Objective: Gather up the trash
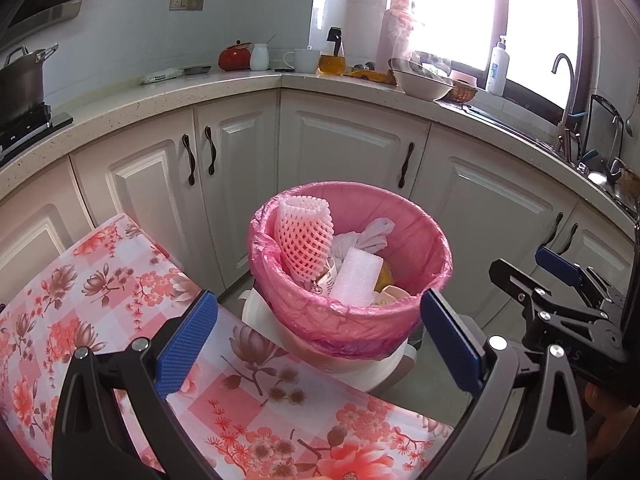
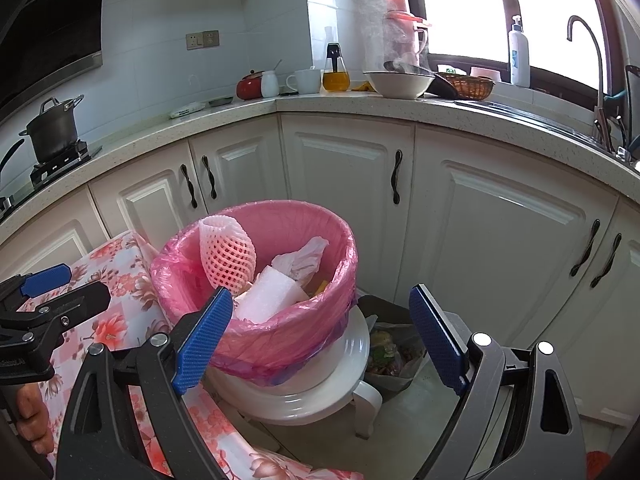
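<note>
A bin with a pink liner stands on a white stool beside the floral table. It holds a pink foam fruit net, a white foam block, a crumpled white bag and other scraps. My left gripper is open and empty, hovering over the table edge just before the bin. My right gripper is open and empty, near the bin and stool. Each gripper shows in the other's view: the right one, the left one.
White cabinets curve behind the bin under a countertop with a pot, cups, a steaming bowl and a sink faucet. A dark bag of waste lies on the floor right of the stool.
</note>
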